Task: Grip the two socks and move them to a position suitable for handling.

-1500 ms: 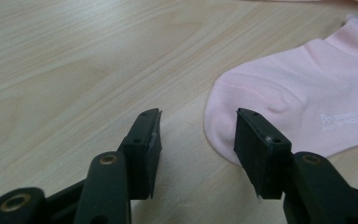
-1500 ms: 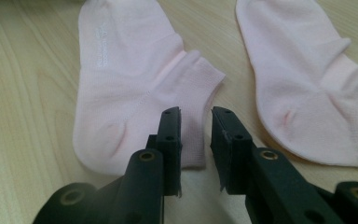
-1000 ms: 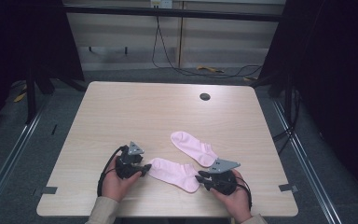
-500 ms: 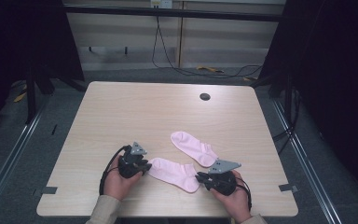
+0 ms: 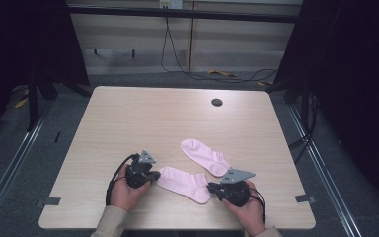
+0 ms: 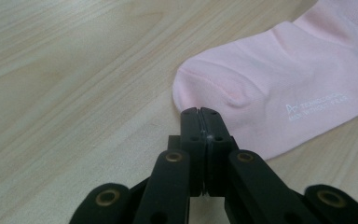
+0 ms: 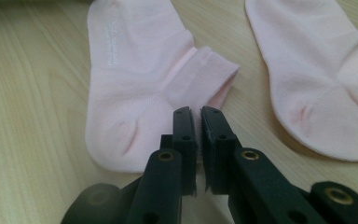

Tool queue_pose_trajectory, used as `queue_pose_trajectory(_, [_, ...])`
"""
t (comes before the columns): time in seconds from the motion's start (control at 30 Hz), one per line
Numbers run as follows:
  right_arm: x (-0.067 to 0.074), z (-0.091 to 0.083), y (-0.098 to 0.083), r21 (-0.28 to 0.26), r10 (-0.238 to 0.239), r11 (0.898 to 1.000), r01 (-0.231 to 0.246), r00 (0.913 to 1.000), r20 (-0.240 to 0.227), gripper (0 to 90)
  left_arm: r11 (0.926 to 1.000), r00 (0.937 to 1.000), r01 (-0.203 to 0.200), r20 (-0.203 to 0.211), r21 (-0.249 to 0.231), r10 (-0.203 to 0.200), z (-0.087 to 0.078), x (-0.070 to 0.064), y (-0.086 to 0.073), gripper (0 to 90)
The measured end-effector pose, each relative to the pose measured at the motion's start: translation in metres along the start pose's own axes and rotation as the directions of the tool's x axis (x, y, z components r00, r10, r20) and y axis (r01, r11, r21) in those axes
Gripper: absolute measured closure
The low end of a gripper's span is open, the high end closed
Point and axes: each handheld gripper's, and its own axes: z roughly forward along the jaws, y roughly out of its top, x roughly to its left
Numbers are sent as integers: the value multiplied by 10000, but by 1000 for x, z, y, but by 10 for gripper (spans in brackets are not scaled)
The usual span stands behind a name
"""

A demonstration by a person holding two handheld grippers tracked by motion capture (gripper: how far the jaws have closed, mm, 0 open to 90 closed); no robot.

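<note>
While both claws were clamped on the near sock (image 5: pixel 183 182), left claw (image 6: pixel 199 113) at its toe, right claw (image 7: pixel 196 112) at its cuff, having just closed, nothing was lifted yet; pairing with the far sock (image 5: pixel 206 156) was left.

My near sock (image 5: pixel 183 183) is pale pink and lies flat on the bench (image 5: pixel 128 123), toe toward my left and cuff toward my right, small white lettering on its side. The far sock (image 5: pixel 206 156), its match, lies flat just beyond, slanting away.
</note>
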Motion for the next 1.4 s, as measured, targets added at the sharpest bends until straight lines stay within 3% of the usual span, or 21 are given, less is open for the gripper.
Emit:
queue_pose_trajectory(0.37, [2,-7,4,-277,-50,9996,49,10000,-41,852,9994,9997,211,102,-285,-209,-9,0,6,896])
queue_pose_trajectory(0.6, [1,-14,7,-572,4,9984,-8,10000,-68,853,9984,9999,-37,134,-566,45,-20,-4,18,897])
queue_pose_trajectory(1.4, [-9,-28,10,-1088,311,9936,-304,9995,48,853,9966,9988,71,493,-823,-30,-19,-5,40,897])
